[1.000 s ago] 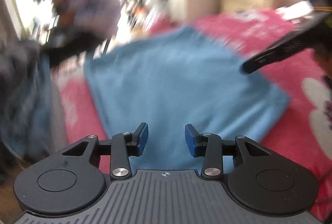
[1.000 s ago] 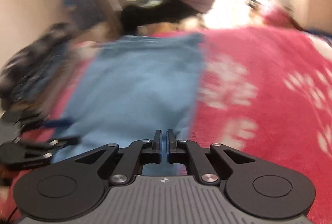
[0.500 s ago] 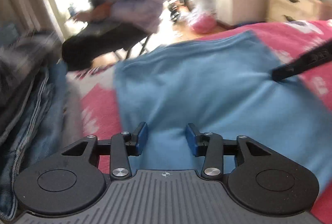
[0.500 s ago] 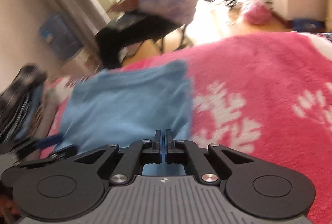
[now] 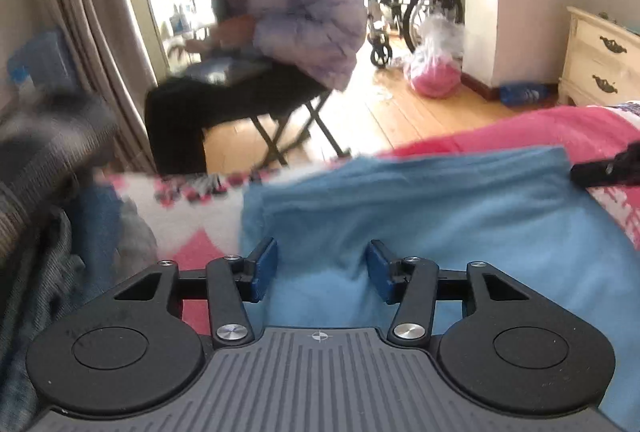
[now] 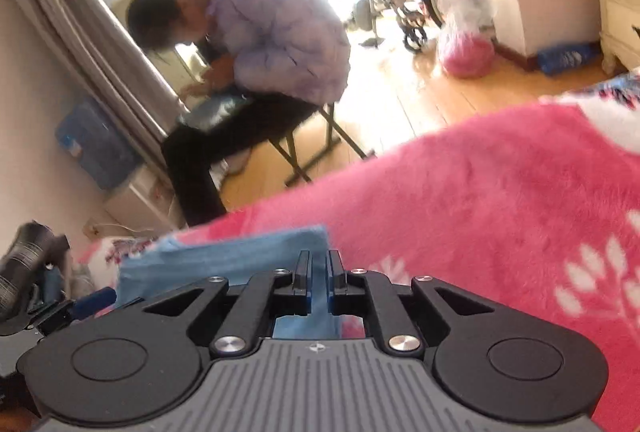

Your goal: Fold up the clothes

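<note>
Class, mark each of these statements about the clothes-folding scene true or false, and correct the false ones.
1. The left gripper is open. True.
2. The garment being folded is green. False: the blue garment is blue.
3. It lies on a pink blanket. True.
4. The right gripper is spread wide. False: its fingers stand close together with blue cloth between them.
5. A person in a lilac jacket stands beside the bed. False: the person sits on a folding stool.

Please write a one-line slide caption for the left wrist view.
Open left gripper above a blue garment on a pink blanket.
</note>
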Action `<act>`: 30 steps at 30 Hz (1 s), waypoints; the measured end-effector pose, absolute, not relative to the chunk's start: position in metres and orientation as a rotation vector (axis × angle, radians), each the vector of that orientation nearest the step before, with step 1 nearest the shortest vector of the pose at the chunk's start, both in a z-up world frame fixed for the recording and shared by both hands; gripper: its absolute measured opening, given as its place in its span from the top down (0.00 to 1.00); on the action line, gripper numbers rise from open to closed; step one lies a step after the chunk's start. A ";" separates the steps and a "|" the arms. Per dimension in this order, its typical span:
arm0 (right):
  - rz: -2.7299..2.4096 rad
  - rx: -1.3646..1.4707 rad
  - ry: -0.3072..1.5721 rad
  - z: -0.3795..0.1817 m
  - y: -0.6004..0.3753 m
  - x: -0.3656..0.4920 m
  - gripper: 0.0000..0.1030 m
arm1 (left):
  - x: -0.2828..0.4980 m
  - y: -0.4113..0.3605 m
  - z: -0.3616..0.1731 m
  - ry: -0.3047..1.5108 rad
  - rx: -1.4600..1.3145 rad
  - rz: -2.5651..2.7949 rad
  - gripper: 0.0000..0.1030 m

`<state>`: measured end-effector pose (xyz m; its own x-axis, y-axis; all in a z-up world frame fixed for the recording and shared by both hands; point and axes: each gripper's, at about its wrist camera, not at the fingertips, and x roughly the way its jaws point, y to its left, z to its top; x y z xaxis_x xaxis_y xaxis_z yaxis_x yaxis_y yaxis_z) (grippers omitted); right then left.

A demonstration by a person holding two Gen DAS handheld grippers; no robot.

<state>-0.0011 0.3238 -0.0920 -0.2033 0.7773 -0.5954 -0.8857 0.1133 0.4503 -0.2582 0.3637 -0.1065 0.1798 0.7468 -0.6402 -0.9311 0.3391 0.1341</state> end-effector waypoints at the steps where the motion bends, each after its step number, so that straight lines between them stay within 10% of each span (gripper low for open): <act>1: 1.564 -0.152 0.942 -0.092 0.328 -0.004 0.91 | -0.258 0.366 -0.106 0.685 -0.316 1.222 0.51; 30: 1.337 0.313 0.841 -0.038 0.216 0.015 0.86 | -0.289 0.304 0.004 0.458 -0.259 1.179 0.49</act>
<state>0.0152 0.2156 -0.0381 0.0002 0.9353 -0.3538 -0.7241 0.2441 0.6451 -0.2888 0.3042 0.0044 0.3054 0.8260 -0.4738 -0.9292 0.3673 0.0414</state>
